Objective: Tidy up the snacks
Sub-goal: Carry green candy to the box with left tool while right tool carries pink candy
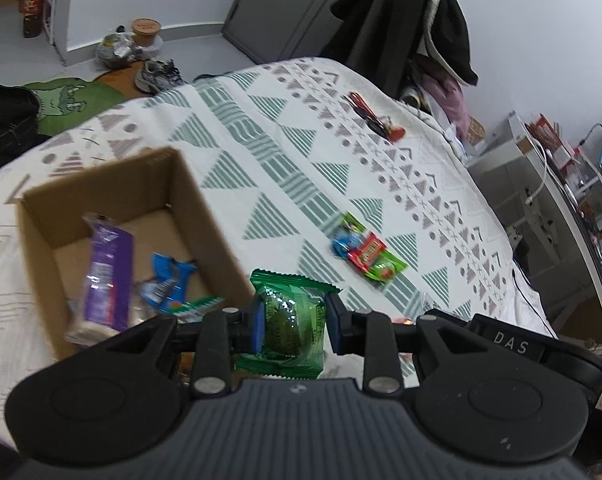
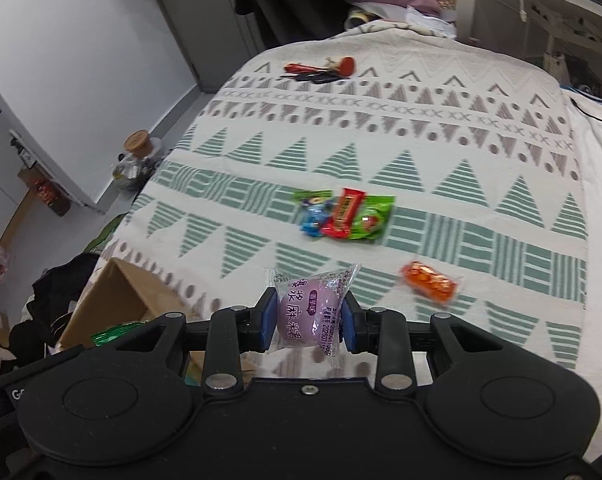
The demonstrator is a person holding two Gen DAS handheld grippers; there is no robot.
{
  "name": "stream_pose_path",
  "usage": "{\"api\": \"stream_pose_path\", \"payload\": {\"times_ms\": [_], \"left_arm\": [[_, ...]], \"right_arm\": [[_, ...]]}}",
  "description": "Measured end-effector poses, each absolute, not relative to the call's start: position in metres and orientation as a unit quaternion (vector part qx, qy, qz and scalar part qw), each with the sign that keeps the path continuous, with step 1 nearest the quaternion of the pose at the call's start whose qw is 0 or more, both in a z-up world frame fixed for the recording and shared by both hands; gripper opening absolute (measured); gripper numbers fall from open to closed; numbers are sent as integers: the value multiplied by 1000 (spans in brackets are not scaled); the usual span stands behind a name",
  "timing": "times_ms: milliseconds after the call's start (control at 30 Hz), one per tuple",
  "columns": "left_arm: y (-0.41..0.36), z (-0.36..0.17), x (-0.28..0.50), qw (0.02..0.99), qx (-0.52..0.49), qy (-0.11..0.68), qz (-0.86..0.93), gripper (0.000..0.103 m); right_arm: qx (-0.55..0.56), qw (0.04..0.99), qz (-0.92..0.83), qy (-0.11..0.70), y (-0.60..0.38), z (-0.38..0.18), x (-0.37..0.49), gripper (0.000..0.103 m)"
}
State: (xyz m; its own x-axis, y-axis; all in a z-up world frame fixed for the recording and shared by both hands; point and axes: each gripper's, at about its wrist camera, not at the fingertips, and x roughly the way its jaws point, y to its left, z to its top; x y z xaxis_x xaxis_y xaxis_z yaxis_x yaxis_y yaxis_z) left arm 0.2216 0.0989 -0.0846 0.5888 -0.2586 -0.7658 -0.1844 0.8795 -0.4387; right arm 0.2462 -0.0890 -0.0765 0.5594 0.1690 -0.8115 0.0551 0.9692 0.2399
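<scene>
My left gripper (image 1: 295, 326) is shut on a green snack packet (image 1: 291, 320), held just right of the cardboard box (image 1: 205, 216). Inside the box lie a purple packet (image 1: 107, 276), a blue wrapper (image 1: 169, 280) and other snacks. My right gripper (image 2: 310, 318) is shut on a clear-wrapped purple mochi (image 2: 307, 314), held above the patterned bedspread (image 2: 421, 128). A small pile of blue, red and green sweets (image 2: 347, 216) (image 1: 367, 256) lies mid-bed. An orange packet (image 2: 431, 282) lies alone to the right. The box corner (image 2: 121, 300) shows at the left in the right wrist view.
A bunch of keys with red tags (image 2: 321, 70) (image 1: 375, 118) rests near the bed's far end. Clothes hang over a dark chair (image 1: 405, 28) beyond it. A cluttered desk (image 1: 561, 184) stands at the right. Shoes (image 1: 157, 74) and a green mat (image 1: 69, 100) lie on the floor.
</scene>
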Motion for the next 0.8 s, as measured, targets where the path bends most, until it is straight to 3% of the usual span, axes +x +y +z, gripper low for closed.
{"api": "stream_pose_path", "payload": {"times_ms": [800], "left_arm": [[225,-114,232,850,-263,451,62,30]], "right_arm": [[87,861,110,490,38,-94,269,32]]}}
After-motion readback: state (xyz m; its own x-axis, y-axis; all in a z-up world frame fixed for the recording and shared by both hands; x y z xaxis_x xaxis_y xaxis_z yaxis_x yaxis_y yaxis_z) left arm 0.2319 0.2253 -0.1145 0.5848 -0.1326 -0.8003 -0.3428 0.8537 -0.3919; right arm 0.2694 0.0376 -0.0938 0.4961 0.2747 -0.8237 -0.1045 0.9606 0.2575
